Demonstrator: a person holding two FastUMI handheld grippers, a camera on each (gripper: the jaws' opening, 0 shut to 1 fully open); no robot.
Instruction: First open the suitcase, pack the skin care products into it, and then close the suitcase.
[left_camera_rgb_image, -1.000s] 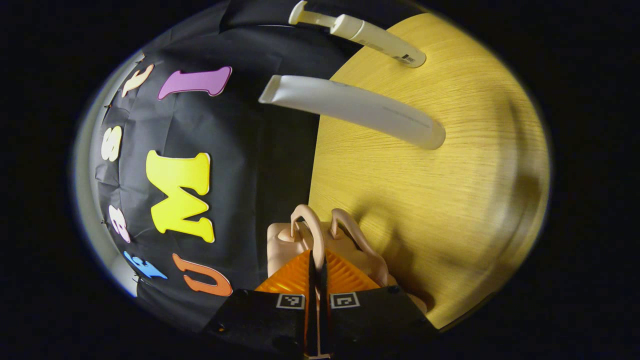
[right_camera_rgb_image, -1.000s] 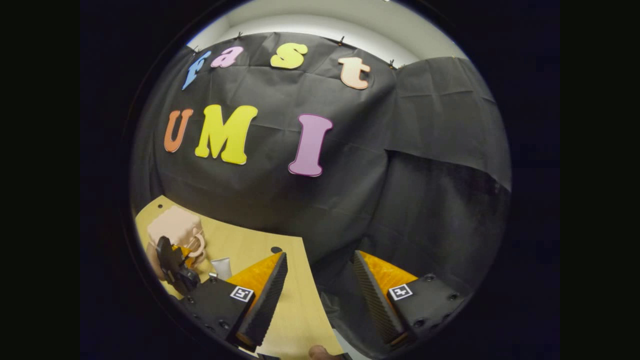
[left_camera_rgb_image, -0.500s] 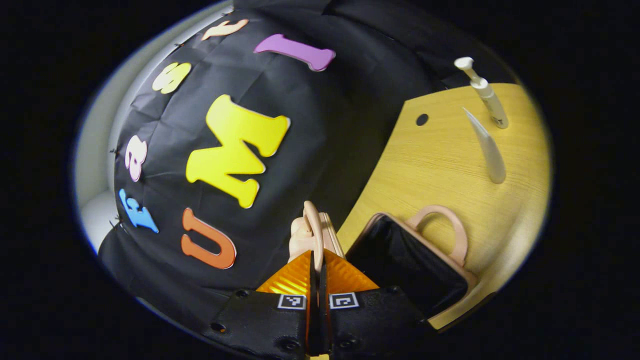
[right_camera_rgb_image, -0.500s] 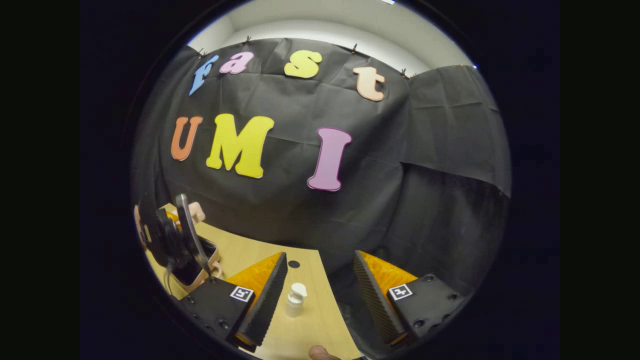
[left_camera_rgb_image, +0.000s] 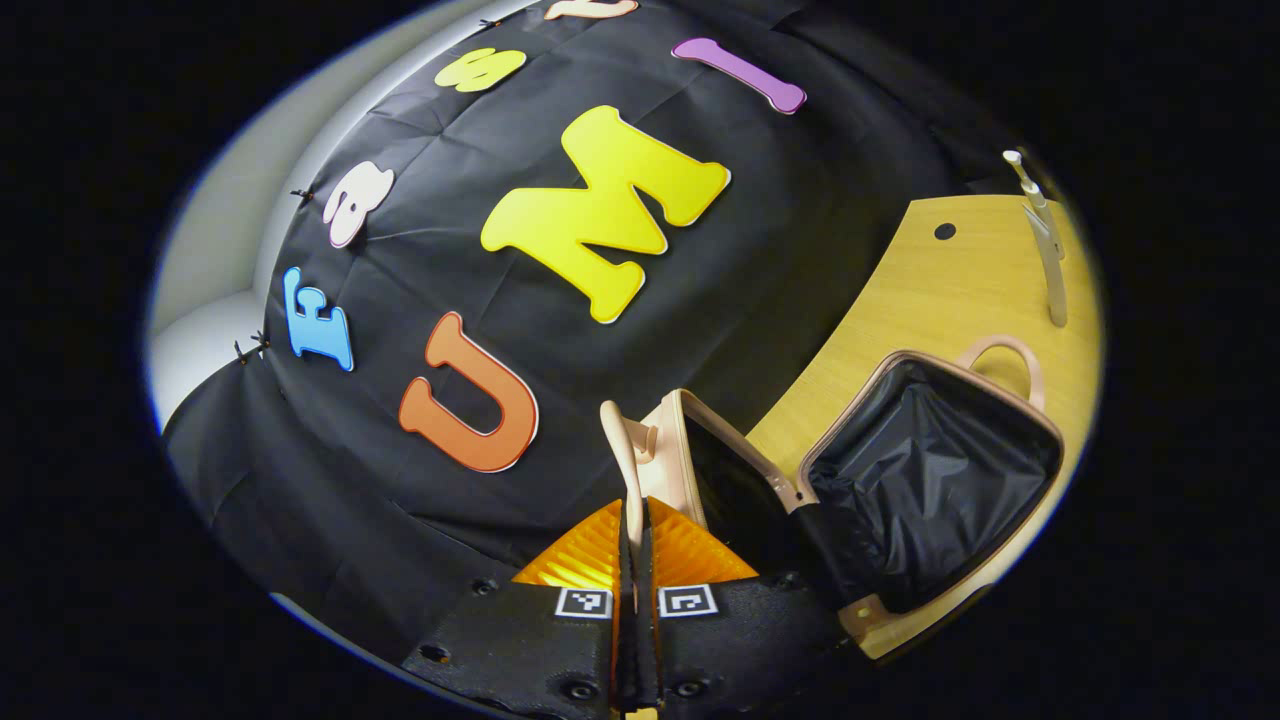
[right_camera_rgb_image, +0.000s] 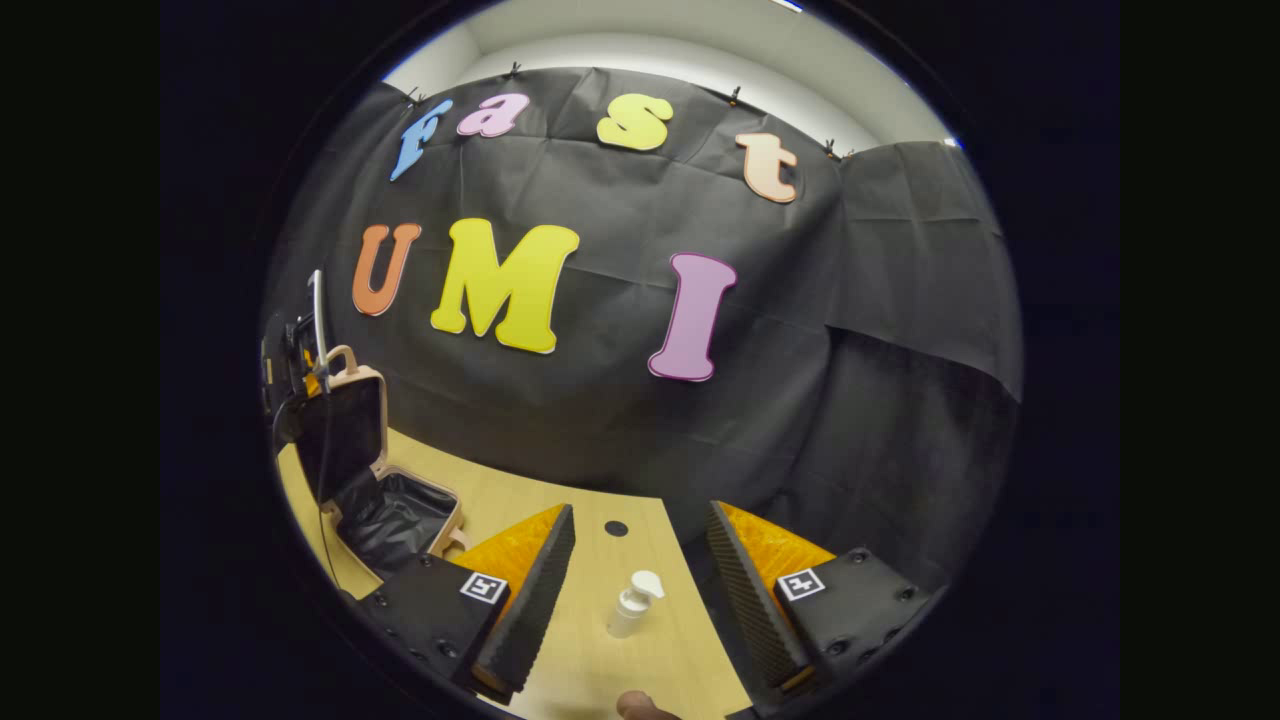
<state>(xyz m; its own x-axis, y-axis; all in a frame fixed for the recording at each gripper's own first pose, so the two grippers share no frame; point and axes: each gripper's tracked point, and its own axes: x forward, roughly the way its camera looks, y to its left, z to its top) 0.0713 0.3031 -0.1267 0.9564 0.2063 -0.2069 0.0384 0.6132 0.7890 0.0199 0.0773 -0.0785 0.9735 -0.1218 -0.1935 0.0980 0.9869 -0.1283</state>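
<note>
**A:** What is your left hand-held gripper (left_camera_rgb_image: 633, 520) doing?

**B:** Its two fingers are pressed together on the thin pink handle (left_camera_rgb_image: 622, 455) of the suitcase lid (left_camera_rgb_image: 700, 460). Your grip holds the lid raised, close to upright, over the suitcase.

**A:** And the suitcase itself?

**B:** The suitcase (left_camera_rgb_image: 930, 470) lies open on the wooden desk (left_camera_rgb_image: 930, 290). Its lower half sits flat and shows a crumpled black lining. A second pink handle (left_camera_rgb_image: 1005, 352) arches from its far rim. In the right gripper view the suitcase (right_camera_rgb_image: 395, 510) sits by the desk's left edge, with the lid standing above it.

**A:** Where are the skin care products?

**B:** A white pump bottle (left_camera_rgb_image: 1040, 215) and a white tube (left_camera_rgb_image: 1055, 290) stand beyond the suitcase, well apart from it, on its handle side.

**A:** And your right hand-held gripper (right_camera_rgb_image: 640, 590)?

**B:** Its fingers are spread wide and hold nothing. The pump bottle (right_camera_rgb_image: 633, 603) stands on the desk, framed between them. A small dark hole (right_camera_rgb_image: 616, 528) lies in the desk beyond the bottle.
</note>
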